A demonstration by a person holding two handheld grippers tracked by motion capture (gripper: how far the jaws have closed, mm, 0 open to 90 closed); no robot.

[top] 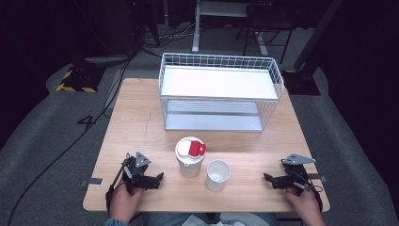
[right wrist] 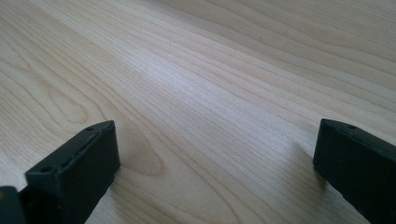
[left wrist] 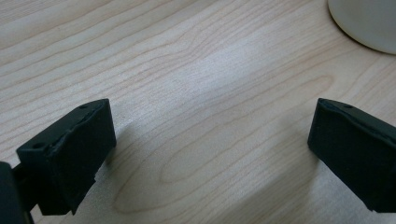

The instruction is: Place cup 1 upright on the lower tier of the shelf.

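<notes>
Tongs first: my left tongs (top: 159, 178) rest low at the lower left, jaws spread wide on nothing; my right tongs (top: 268, 179) at the lower right gape the same. Between them on the table (top: 141, 117) stand a lidded cup (top: 190, 157) and, just beside it, an open cup (top: 218, 175). Above sits a wire rack (top: 219, 92).

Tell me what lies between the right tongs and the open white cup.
Bare wooden table separates the right tongs from the open white cup, seen in the high view.

Bright table, dark surroundings
Overhead glare whitens the wire basket's shelf (top: 216, 82); gripper views are soft, with faint shadows
</notes>
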